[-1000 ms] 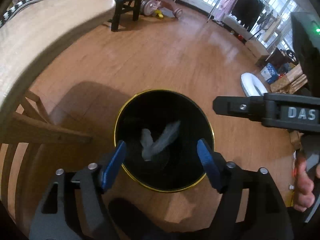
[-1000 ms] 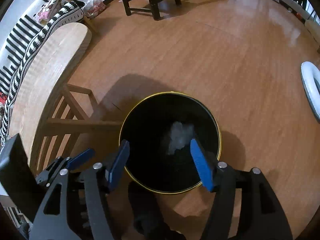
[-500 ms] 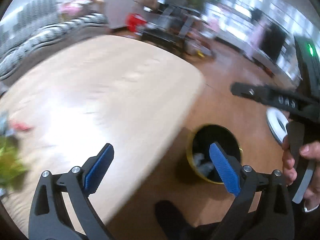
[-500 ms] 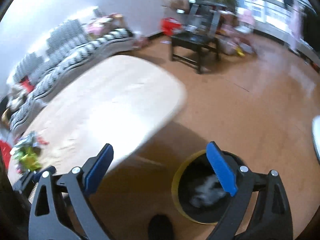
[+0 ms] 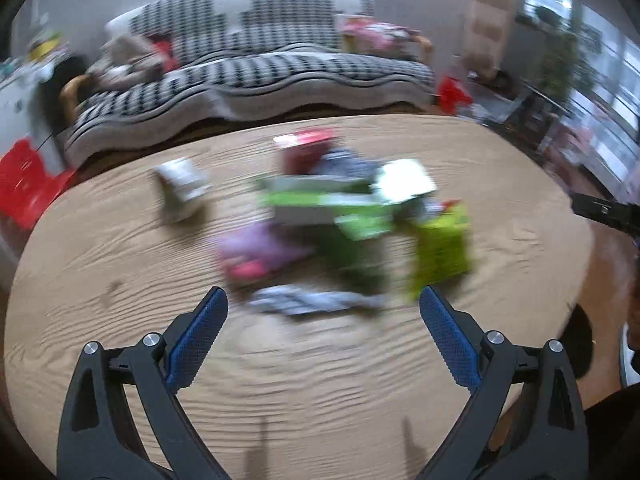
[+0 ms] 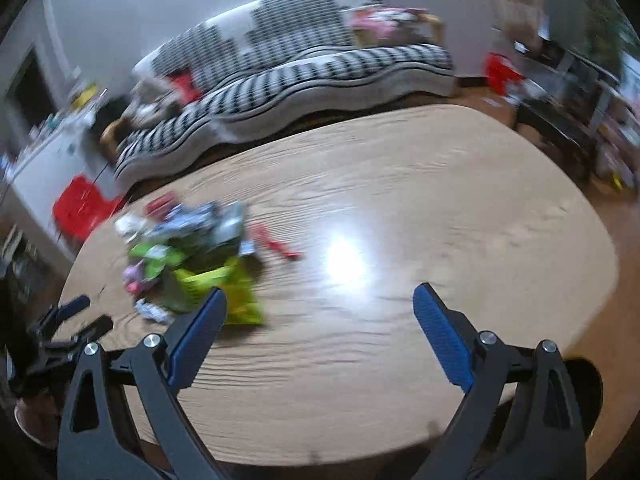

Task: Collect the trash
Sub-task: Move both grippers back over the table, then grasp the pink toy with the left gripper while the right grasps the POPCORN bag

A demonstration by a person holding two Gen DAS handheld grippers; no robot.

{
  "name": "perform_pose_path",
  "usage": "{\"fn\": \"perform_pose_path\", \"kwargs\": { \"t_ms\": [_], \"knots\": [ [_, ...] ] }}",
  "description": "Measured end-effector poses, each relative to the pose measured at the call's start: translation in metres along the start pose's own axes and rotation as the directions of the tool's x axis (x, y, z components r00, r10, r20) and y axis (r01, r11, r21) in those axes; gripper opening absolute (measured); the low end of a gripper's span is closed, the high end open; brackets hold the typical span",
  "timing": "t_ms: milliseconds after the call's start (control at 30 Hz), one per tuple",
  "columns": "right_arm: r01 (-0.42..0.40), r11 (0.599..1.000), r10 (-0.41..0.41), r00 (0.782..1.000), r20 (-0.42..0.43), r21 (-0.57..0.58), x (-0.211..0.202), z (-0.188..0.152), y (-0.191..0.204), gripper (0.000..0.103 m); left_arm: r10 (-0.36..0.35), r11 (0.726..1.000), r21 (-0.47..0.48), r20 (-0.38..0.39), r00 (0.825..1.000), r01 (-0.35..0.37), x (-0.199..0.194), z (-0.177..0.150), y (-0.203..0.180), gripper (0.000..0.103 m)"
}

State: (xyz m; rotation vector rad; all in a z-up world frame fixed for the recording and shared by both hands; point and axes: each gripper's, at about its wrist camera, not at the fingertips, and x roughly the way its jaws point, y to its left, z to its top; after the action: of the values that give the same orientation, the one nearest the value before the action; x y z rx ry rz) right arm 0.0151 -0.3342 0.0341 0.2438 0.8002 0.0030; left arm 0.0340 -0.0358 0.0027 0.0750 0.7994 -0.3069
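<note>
Both views are smeared by motion blur, so fine detail on the litter is not readable. In the left wrist view the left tongs (image 5: 322, 332) are standing wide open at the bottom of the frame, their blue pads (image 5: 198, 336) holding nothing and hanging over the pale wooden worktop (image 5: 100, 280). The trash pile (image 5: 344, 224) is lying in the middle of the frame just beyond the pad tips: green wrappers, a yellow-green bag (image 5: 440, 248) at its right end, a purple and pink piece (image 5: 256, 252) at its left, a white card (image 5: 406, 182) on top and a pale grey strip (image 5: 312, 300) nearest the tongs. A small white crumpled item (image 5: 182, 190) is sitting apart from the pile, toward the upper left. A black-and-white patterned sofa (image 5: 256, 68) is running across the top of the frame behind the worktop. In the right wrist view the right tongs (image 6: 318, 332) are likewise spread wide and gripping nothing, over a bare, glossy stretch of the worktop (image 6: 440, 220). Here the trash pile (image 6: 188, 248) is sitting in the left half of the frame, with the yellow-green bag (image 6: 236, 296) showing just beside the left pad (image 6: 196, 336), and a red strip (image 6: 276, 244) is lying just right of the pile. The left tongs (image 6: 76, 320) are showing at the lower left edge, and the sofa (image 6: 288, 60) is filling the upper part of the frame.
</note>
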Motion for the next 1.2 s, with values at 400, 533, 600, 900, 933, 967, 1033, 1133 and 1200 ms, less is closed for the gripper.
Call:
{"fn": "perform_pose_path", "kwargs": {
  "t_ms": [400,533,600,900,933,967,1033,1133,1200],
  "knots": [
    [-0.057,0.988,0.044,0.995,-0.088,-0.146,0.048,-0.011,0.083,0.091,0.026,0.999,-0.019,-0.018,0.999,-0.026,0.006,-0.006,0.061,0.094],
    [-0.05,0.985,0.032,0.993,-0.111,-0.162,0.058,-0.013,0.088,0.091,0.026,1.0,0.015,-0.013,1.0,-0.026,0.021,0.002,0.055,0.094],
    [-0.043,0.983,0.021,0.992,-0.124,-0.176,0.065,-0.016,0.089,0.092,0.015,1.0,0.023,-0.02,1.0,-0.014,0.035,0.006,0.053,0.094],
    [-0.025,0.971,-0.027,0.977,-0.213,-0.237,0.116,-0.024,0.101,0.092,-0.043,0.998,0.046,-0.09,0.995,0.047,0.093,0.018,0.049,0.094],
    [-0.025,0.971,-0.03,0.974,-0.223,-0.237,0.122,-0.025,0.101,0.092,-0.049,0.998,0.043,-0.085,0.995,0.052,0.096,0.021,0.05,0.094],
    [-0.023,0.971,-0.032,0.973,-0.227,-0.236,0.125,-0.025,0.101,0.092,-0.049,0.998,0.042,-0.081,0.995,0.053,0.099,0.023,0.051,0.094],
    [-0.024,0.972,-0.034,0.971,-0.238,-0.234,0.134,-0.025,0.101,0.092,-0.049,0.998,0.043,-0.089,0.995,0.053,0.106,0.027,0.051,0.094],
    [-0.026,0.971,-0.037,0.967,-0.253,-0.239,0.143,-0.026,0.103,0.092,-0.063,0.997,0.04,-0.096,0.993,0.067,0.118,0.031,0.05,0.094],
    [-0.019,0.97,-0.048,0.963,-0.264,-0.244,0.15,-0.027,0.102,0.092,-0.068,0.996,0.042,-0.113,0.991,0.073,0.125,0.032,0.048,0.094]
  ]
}}
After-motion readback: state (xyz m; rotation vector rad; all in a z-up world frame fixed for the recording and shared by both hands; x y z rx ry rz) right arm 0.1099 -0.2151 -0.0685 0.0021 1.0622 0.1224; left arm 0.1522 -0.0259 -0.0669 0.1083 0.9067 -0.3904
